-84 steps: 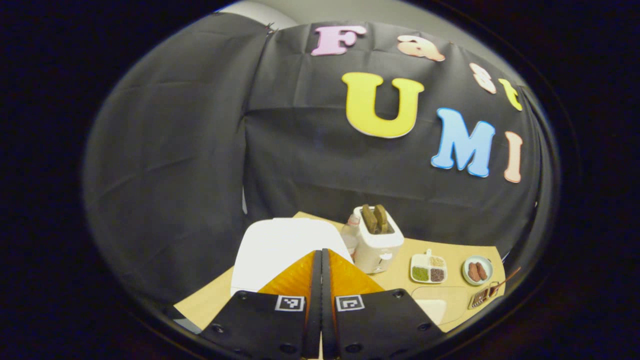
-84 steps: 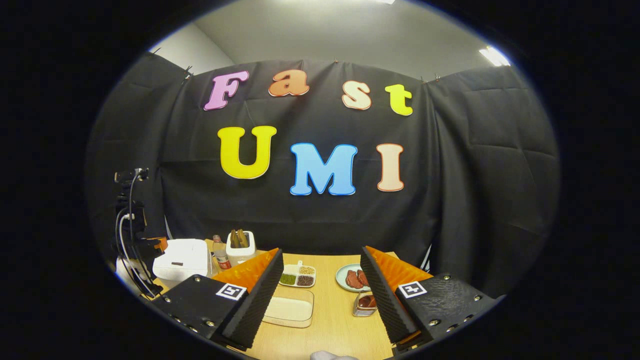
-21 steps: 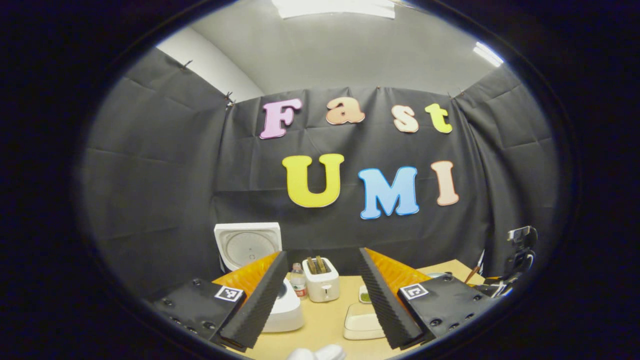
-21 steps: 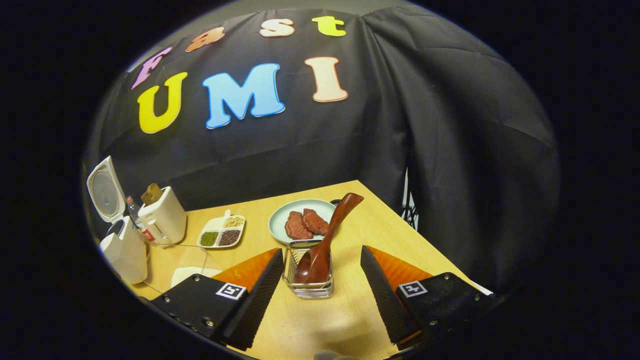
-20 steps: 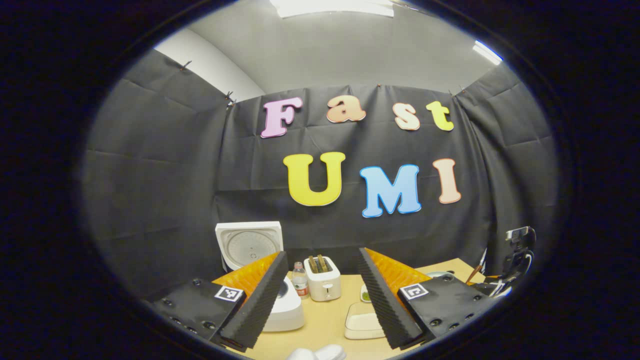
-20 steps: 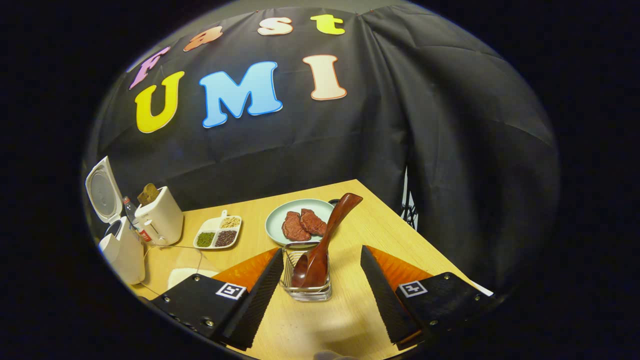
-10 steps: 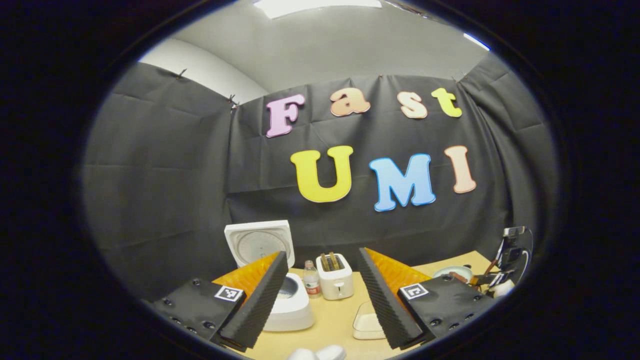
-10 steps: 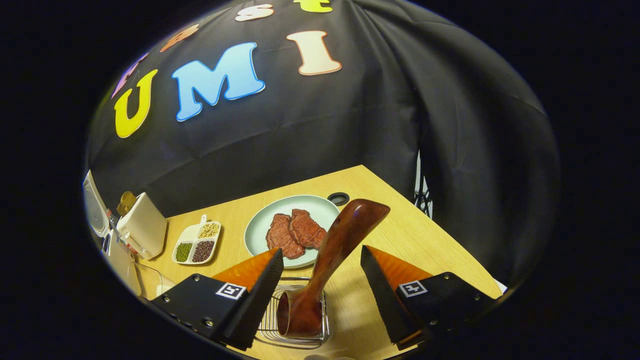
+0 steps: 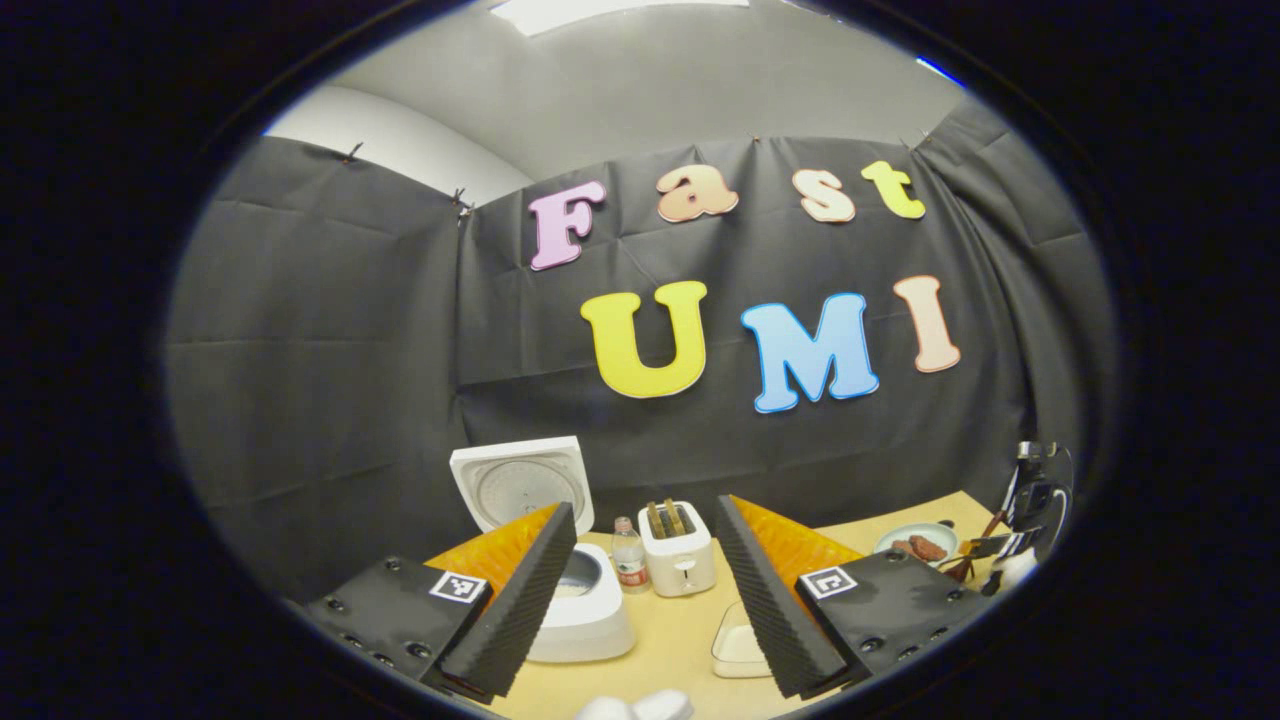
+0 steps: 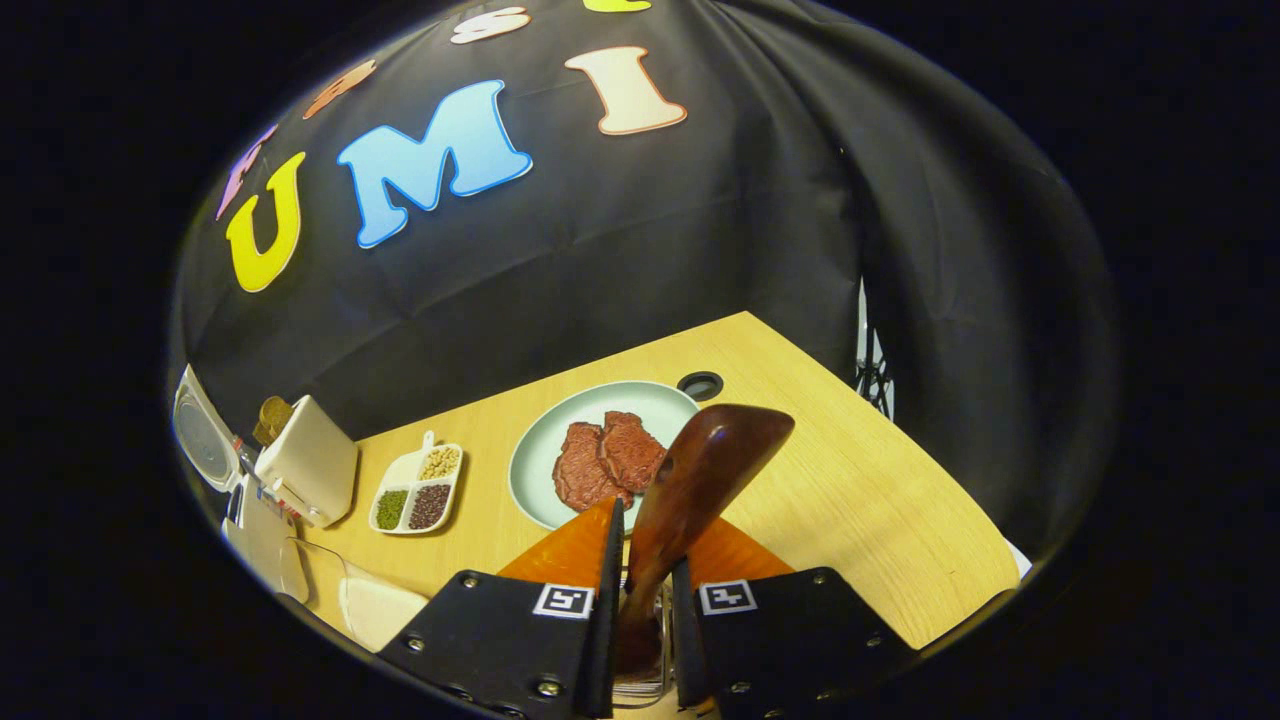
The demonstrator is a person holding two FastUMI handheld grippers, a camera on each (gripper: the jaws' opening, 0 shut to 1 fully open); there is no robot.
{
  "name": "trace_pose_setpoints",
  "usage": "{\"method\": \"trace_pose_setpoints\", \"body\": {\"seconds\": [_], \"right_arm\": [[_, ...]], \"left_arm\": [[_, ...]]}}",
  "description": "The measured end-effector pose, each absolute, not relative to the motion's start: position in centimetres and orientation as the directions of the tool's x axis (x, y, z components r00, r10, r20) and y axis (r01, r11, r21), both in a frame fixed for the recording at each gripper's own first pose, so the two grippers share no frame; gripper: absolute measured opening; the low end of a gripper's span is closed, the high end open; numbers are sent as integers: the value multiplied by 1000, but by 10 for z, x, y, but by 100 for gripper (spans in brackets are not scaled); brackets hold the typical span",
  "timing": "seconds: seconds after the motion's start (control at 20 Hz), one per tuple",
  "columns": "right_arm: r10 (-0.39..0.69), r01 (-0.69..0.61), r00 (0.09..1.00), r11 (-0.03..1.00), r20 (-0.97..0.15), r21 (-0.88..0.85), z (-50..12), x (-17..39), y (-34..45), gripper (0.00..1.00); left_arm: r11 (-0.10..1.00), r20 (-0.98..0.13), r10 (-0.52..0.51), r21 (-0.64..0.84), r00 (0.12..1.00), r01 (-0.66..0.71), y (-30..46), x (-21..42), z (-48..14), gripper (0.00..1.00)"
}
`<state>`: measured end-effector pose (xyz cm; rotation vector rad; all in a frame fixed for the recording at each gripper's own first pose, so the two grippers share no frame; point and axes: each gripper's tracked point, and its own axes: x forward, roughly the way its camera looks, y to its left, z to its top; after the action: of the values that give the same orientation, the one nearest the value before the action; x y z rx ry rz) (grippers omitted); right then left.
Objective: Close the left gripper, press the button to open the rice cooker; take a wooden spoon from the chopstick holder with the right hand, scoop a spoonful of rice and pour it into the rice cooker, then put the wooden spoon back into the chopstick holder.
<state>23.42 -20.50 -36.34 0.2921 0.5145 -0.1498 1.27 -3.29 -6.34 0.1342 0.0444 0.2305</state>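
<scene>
My right gripper [image 10: 645, 545] is shut on the handle of the dark wooden spoon [image 10: 715, 455], which leans up and to the right from between its fingers. The wire chopstick holder [image 10: 638, 688] is mostly hidden below the fingers. The white rice cooker [image 9: 590, 610] stands with its lid [image 9: 520, 483] raised; it also sits at the left edge of the right gripper view as the rice cooker [image 10: 255, 535]. A shallow rice container [image 9: 738, 648] lies on the table. My left gripper [image 9: 645, 505] is open with nothing in it, held back from the cooker.
A white toaster [image 9: 678, 562] and a small bottle [image 9: 628, 568] stand behind the cooker. A plate [image 10: 545, 445] of meat slices and a sectioned dish [image 10: 415, 495] of grains lie mid-table. A round hole [image 10: 699, 385] is near the table's far edge. A gloved hand [image 9: 635, 706] shows low.
My right gripper has moved down onto the spoon's handle and shut on it. The left gripper, shut 4.2 s ago, is open and drawn back; the cooker's lid has come up.
</scene>
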Motion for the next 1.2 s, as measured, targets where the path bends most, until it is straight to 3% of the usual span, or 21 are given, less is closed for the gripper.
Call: {"method": "trace_pose_setpoints", "body": {"seconds": [0.1, 0.15, 0.35, 0.4, 0.6, 0.95, 1.2], "right_arm": [[-68, 221, 864, 942, -499, 255, -362, 240, -206, 24], [-67, 228, 861, 937, -505, 264, -361, 236, -203, 11], [-71, 219, 859, 946, -506, 240, -362, 234, -201, 11], [-70, 217, 861, 946, -503, 239, -360, 234, -201, 11], [-93, 217, 874, 953, -476, 213, -339, 232, -201, 11], [-120, 181, 927, 973, -356, 144, -243, 225, -190, 11], [-72, 109, 968, 983, -240, 145, -143, 209, -142, 11]], "left_arm": [[965, -29, 230, 135, 973, -225, -31, 13, -63, 96], [966, -35, 228, 130, 973, -222, -31, 13, -64, 96], [966, -35, 229, 130, 973, -223, -26, 12, -65, 100], [967, -34, 226, 132, 974, -219, -26, 12, -64, 96], [966, -40, 231, 129, 972, -225, -16, 10, -70, 97], [968, -43, 232, 106, 972, -227, 7, 5, -77, 100], [968, -35, 233, 101, 972, -228, 31, -2, -81, 100]]}}
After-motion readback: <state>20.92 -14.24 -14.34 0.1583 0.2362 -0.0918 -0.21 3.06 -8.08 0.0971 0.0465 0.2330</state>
